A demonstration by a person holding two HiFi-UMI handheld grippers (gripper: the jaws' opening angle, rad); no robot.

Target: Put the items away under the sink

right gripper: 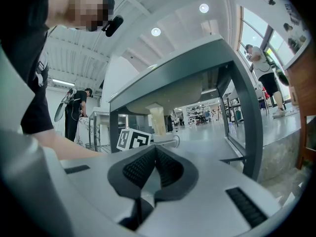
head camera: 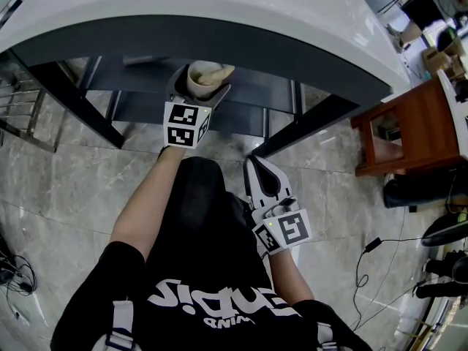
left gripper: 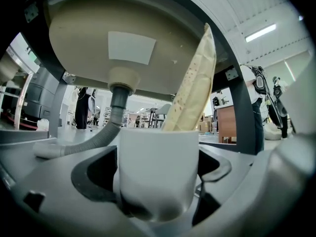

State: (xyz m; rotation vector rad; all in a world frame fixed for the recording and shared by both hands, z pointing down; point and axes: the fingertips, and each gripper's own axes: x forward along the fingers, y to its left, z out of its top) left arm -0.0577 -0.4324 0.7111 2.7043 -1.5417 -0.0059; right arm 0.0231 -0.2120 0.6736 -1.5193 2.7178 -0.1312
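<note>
White smooth-walled cup [left gripper: 158, 169]: the left gripper [head camera: 200, 92] has its jaws clamped on the cup's two sides, holding it upright beneath the sink. The cup is not yet set down, as far as the views show. A speckled beige flat packet [left gripper: 195, 83] stands loose in it, leaning right, its pointed top close under the matte cream sink bowl [left gripper: 84, 33].

I judge that tip the likeliest trouble. If the cup is pushed further in or lifted, the packet could catch the bowl or the ribbed grey drain hose [left gripper: 91, 141] and tip out. The cup's slick, rounded wall could also twist in the jaws.

The right gripper [right gripper: 154, 166] hangs back by the dark metal frame [right gripper: 247, 107], its ridged pads pressed together on nothing, above marble-patterned floor tiles [head camera: 80, 181] and below the glossy white countertop [head camera: 219, 2].
</note>
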